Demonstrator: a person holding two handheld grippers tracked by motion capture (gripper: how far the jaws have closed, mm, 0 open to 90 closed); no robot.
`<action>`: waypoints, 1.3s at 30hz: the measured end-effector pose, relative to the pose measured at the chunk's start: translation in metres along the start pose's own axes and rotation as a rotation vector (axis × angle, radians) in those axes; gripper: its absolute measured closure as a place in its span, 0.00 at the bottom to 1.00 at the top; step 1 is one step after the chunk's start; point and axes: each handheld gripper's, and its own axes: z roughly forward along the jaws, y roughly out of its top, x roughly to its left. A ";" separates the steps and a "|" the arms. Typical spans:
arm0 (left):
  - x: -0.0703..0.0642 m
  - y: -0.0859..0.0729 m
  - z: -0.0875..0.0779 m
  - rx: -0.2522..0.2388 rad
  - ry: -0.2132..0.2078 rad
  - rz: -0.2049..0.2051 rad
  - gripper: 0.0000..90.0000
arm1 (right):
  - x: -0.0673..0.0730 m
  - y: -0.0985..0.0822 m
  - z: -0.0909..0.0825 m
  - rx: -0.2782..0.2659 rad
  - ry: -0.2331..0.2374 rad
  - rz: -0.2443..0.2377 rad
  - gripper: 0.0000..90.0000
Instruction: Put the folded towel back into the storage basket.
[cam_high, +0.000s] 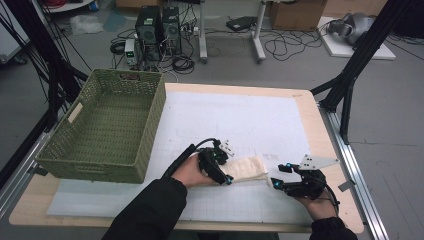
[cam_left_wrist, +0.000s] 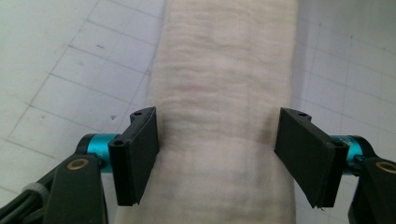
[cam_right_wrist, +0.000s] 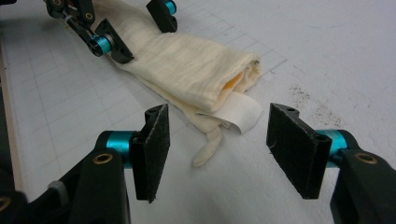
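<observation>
Fingers (cam_left_wrist: 140, 154) of left gripper (cam_left_wrist: 219, 156) standing wide astride folded cloth (cam_left_wrist: 224, 93), right gripper (cam_right_wrist: 219, 149) gaping short of its end — bundle likely unrolling if pinched unevenly.

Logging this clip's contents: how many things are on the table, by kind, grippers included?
Folded cream cloth: 1
Green woven basket: 1
White gridded mat: 1
Hand-held grippers: 2, the left gripper over the cloth with jaws open, and the right gripper open by the cloth's end
Total: 5
</observation>
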 end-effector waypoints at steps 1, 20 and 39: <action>0.000 0.000 0.000 0.001 0.000 0.001 0.33 | 0.000 0.000 0.000 0.000 -0.002 0.002 0.43; -0.003 0.001 -0.003 -0.003 0.053 0.021 0.32 | 0.001 -0.001 -0.001 -0.005 -0.001 0.003 0.43; -0.006 0.000 0.001 0.021 0.033 0.034 0.27 | 0.000 0.000 -0.001 -0.015 0.008 0.011 0.42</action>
